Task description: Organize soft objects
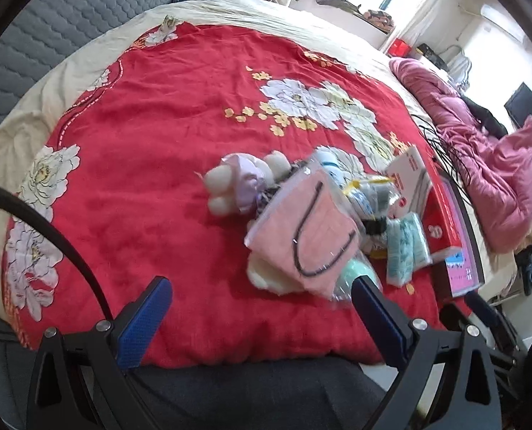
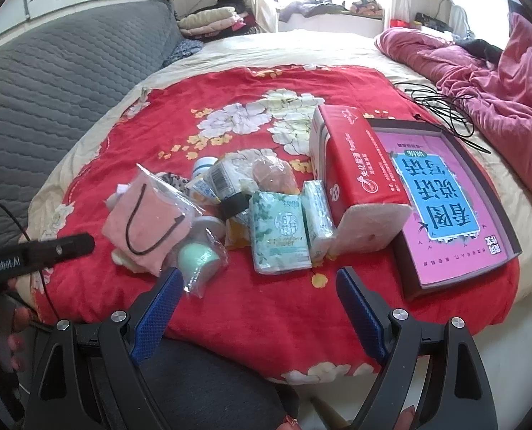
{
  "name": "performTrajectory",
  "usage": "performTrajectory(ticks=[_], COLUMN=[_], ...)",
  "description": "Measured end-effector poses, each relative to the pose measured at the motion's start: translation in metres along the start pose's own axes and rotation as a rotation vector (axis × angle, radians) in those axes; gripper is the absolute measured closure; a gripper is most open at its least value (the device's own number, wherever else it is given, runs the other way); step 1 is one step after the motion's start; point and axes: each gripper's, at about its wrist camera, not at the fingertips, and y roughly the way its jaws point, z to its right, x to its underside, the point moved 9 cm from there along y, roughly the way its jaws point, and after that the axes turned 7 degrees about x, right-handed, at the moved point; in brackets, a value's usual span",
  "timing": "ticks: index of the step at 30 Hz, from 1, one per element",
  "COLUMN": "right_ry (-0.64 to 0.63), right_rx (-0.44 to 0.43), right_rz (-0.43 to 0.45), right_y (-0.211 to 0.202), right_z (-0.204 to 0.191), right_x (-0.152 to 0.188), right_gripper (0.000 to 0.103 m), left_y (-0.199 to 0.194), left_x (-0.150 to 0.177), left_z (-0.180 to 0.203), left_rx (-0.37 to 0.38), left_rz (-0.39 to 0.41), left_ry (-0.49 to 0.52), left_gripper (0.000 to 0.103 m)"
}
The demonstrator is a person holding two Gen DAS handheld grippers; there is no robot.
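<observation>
Right tool [image 2: 257,286] open, tissue pack [image 2: 278,234] just beyond its fingertips

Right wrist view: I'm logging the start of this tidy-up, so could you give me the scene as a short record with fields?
surface: red floral blanket on a bed
pile: pink pouch in clear bag, mint ball in plastic, green tissue packs
box: red carton, lying beside the packs
book: pink and blue cover, right of carton
left gripper: open, empty
right gripper: open, empty
</observation>
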Motion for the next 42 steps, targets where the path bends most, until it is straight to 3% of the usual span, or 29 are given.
performTrajectory(ticks=[2,7,11,14,16,22,30,33,35,42], right_ry=[0.002,0.010,0.018,0.022,0.024,0.014,-0.041,-0.066,-0.077,-0.042], right_rx=[0.003,0.011,0.012,0.015,0.022,0.041,0.141,0.178,0.171,0.110], right_rz=[-0.007,-0.032,-0.052,-0.065,-0.075,-0.087,-0.083,-0.073,-0.088,-0.053], right_y=[0.004,0.019,0.030,0.039,0.046,0.067,0.090,0.096,0.101,0.086], right_z=[0.001,0.005,0.007,0.007,0.007,0.000,-0.006,-0.005,-0.005,0.003], right_x=[0.000,0.000,0.000,-0.002,-0.003,-0.009,-0.019,-0.021,-0.020,-0.024], right_gripper=[0.015,0.015,0.015,0.015,0.015,0.015,0.017,0.032,0.062,0.073], left_y=[0.009,0.035,0.043,0.047,0.049,0.052,0.051,0.050,0.048,0.038], left_x=[-0.003,-0.006,-0.008,-0.011,-0.012,-0.012,-0.012,-0.012,-0.012,-0.017], left_z=[-0.004,-0.008,-0.009,-0.007,-0.005,0.000,0.001,0.002,0.003,0.015], left_rx=[0.009,0.058,0.099,0.128,0.153,0.201,0.239,0.247,0.261,0.276], left_rz=[-0.010,-0.070,-0.076,-0.079,-0.087,-0.099,-0.101,-0.103,-0.103,-0.064], left_ry=[-0.007,-0.017,-0.040,-0.047,-0.052,-0.049,-0.047,-0.044,-0.044,-0.004], left_gripper=[0.005,0.024,0.034,0.049,0.066,0.080,0.088,0.090,0.090,0.098])
